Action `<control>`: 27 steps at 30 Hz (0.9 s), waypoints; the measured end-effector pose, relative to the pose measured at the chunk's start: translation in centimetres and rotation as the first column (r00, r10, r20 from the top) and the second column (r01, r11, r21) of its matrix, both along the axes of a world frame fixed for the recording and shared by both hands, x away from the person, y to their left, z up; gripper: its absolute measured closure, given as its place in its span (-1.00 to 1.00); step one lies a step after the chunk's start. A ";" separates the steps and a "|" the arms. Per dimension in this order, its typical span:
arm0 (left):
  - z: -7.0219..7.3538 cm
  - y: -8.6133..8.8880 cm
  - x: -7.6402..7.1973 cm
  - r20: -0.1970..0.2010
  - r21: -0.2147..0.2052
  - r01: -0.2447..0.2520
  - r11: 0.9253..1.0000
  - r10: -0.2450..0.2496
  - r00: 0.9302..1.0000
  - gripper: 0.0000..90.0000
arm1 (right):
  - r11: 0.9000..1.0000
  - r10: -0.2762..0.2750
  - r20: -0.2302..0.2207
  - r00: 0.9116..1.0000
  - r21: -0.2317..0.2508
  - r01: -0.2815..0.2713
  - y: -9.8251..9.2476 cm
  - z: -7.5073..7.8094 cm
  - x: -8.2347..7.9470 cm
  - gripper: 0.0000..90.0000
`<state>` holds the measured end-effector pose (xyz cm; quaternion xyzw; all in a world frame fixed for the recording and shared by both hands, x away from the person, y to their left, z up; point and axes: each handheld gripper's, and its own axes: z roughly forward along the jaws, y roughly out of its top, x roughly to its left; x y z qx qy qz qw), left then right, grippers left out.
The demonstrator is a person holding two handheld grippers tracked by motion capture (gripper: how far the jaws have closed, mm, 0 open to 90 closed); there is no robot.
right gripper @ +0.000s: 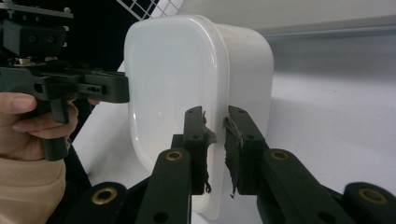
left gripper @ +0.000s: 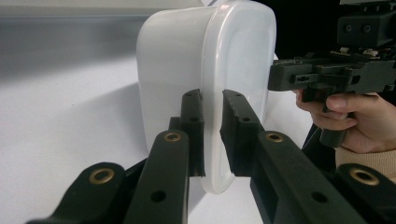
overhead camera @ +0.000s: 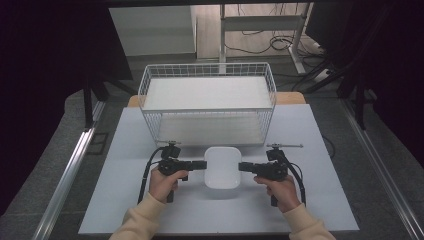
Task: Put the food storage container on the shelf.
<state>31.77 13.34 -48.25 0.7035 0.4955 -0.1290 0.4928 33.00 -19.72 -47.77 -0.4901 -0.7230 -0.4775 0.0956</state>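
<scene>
White board (overhead camera: 125, 200) covered the table in the high view, with a wire basket (overhead camera: 207, 102) at 12 o'clock and a white tub (overhead camera: 222, 167) just short of it. The left gripper (overhead camera: 202, 165) met the tub's rim from 9 o'clock, the right gripper (overhead camera: 242, 166) from 3 o'clock. In the left gripper view, the jaws were pinched on the tub's (left gripper: 205, 70) rim, with the right gripper (left gripper: 280, 77) at 2 o'clock against the far edge. In the right gripper view, the jaws clamped the tub's (right gripper: 187, 74) rim likewise, with the left gripper (right gripper: 119, 88) at 10 o'clock.
</scene>
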 end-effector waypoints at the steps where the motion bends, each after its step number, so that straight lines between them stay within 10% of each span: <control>1: 0.1 0.0 -0.1 0.004 0.001 0.000 1.000 0.000 1.000 0.78 | 1.000 0.003 0.006 1.000 0.001 -0.003 0.0 0.1 0.0 0.76; 27: 5.8 0.9 -2.0 0.196 0.030 -0.005 1.000 -0.001 0.981 0.77 | 0.997 0.072 0.197 0.978 0.008 -0.075 0.6 5.7 -1.5 0.77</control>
